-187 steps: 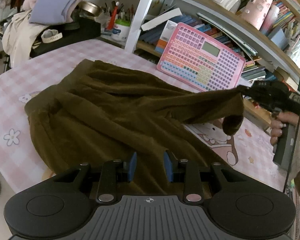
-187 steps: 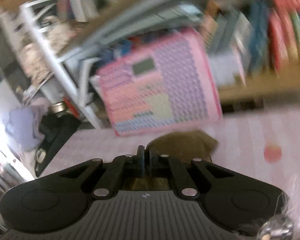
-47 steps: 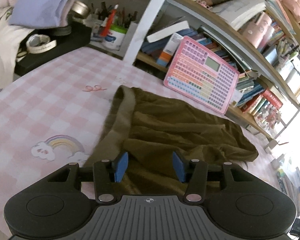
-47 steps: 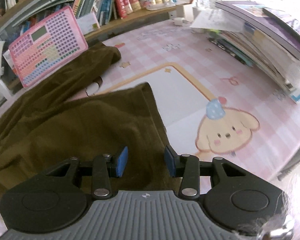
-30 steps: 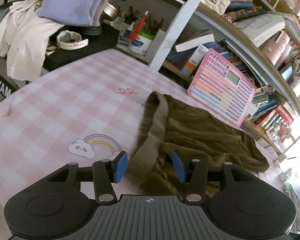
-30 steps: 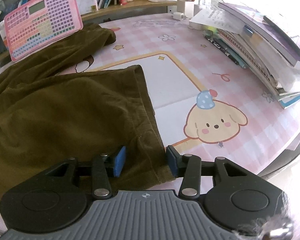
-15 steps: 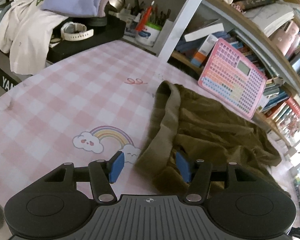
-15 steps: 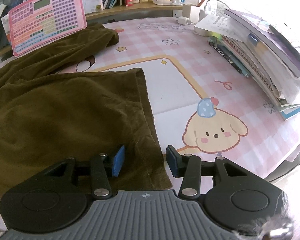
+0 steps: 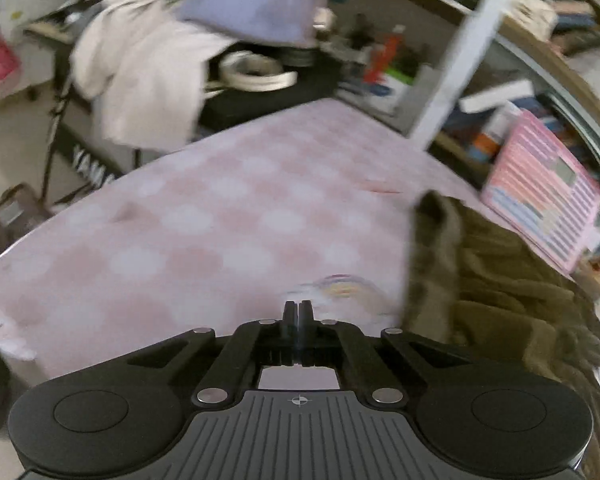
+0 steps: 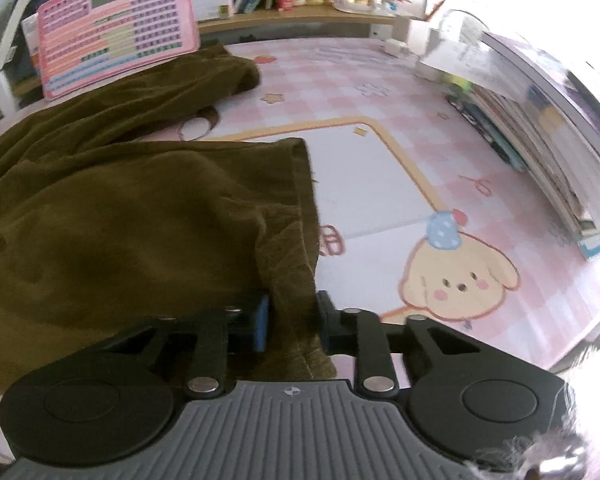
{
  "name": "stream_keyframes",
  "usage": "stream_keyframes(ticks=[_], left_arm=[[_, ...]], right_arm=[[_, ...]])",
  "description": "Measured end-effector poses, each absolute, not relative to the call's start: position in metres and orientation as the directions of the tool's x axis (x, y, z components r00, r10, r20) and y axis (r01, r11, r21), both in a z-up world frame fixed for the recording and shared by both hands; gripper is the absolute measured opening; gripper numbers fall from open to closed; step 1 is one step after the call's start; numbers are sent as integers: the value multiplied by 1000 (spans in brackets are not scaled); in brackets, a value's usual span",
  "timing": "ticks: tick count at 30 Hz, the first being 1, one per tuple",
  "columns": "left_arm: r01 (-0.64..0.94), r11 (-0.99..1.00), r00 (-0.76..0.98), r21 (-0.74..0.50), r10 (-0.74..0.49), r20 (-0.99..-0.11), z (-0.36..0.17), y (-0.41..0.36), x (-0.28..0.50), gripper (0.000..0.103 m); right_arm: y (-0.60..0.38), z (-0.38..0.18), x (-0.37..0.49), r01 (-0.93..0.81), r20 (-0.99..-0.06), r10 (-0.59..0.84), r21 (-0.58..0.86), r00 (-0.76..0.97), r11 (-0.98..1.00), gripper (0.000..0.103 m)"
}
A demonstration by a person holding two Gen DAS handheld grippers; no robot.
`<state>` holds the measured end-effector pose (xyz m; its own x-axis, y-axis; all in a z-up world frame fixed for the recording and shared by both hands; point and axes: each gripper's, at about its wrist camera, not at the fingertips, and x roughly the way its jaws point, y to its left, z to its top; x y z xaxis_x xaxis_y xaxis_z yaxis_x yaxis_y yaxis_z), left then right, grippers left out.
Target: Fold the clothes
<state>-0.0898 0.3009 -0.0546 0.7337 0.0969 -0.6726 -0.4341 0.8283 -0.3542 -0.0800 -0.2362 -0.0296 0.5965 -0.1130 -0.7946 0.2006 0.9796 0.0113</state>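
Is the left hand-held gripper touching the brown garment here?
Apart. The left wrist view shows the left hand-held gripper shut over bare pink checked tablecloth, with the brown garment off to its right and cloth visible between them.

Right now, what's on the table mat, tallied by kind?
Brown garment: 1
Pink toy keyboard, leaning at the back: 1
Stack of books: 1
Grippers: 2, left and right
Total: 5

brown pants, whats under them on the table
Under the brown pants lies the pink checked tablecloth; a brown cartoon print pokes out beside them. The rest of that print is covered.
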Motion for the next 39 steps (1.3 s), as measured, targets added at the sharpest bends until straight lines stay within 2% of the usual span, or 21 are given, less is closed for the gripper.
stream_keyframes(ticks=[4, 6, 8, 10, 11, 15, 21, 22, 23, 30, 34, 39], left_arm=[[-400, 807, 766, -434, 36, -642, -53, 301, -95, 3], [-340, 819, 784, -462, -25, -621, -49, 290, -88, 14], [-274, 850, 785, -451, -73, -616, -43, 273, -78, 42], [-216, 886, 777, -411, -98, -621, -39, 256, -69, 56], [-194, 901, 769, -388, -105, -630, -39, 248, -63, 57], [-144, 932, 737, -333, -124, -665, -42, 227, -43, 57], [-110, 949, 712, -296, -133, -690, -49, 208, -21, 55], [-110, 951, 710, -288, -127, -692, -48, 206, -19, 53], [-112, 950, 709, -291, -129, -694, -49, 206, -17, 43], [-103, 943, 726, -316, -146, -672, -48, 209, -20, 20], [-102, 942, 724, -320, -151, -673, -45, 212, -19, 19], [-133, 931, 719, -341, -147, -679, -46, 218, -16, 28]], right_arm=[[-233, -30, -73, 172, -791, -112, -9, 601, 985, 14], [-237, -30, -70, 167, -790, -107, -6, 603, 986, 14], [-241, -30, -68, 170, -790, -113, -11, 603, 985, 15], [-243, -30, -66, 176, -787, -127, -24, 603, 984, 15], [-245, -30, -65, 183, -785, -140, -34, 603, 983, 15], [-255, -31, -64, 222, -775, -199, -78, 599, 972, 15], [-262, -31, -66, 237, -774, -191, -54, 603, 970, 15], [-262, -32, -66, 239, -772, -193, -55, 606, 970, 15], [-261, -32, -67, 240, -770, -195, -56, 607, 969, 15], [-260, -32, -66, 245, -770, -197, -54, 607, 968, 15], [-257, -32, -65, 242, -769, -200, -61, 607, 968, 15], [-257, -32, -65, 235, -769, -196, -60, 609, 970, 15]])
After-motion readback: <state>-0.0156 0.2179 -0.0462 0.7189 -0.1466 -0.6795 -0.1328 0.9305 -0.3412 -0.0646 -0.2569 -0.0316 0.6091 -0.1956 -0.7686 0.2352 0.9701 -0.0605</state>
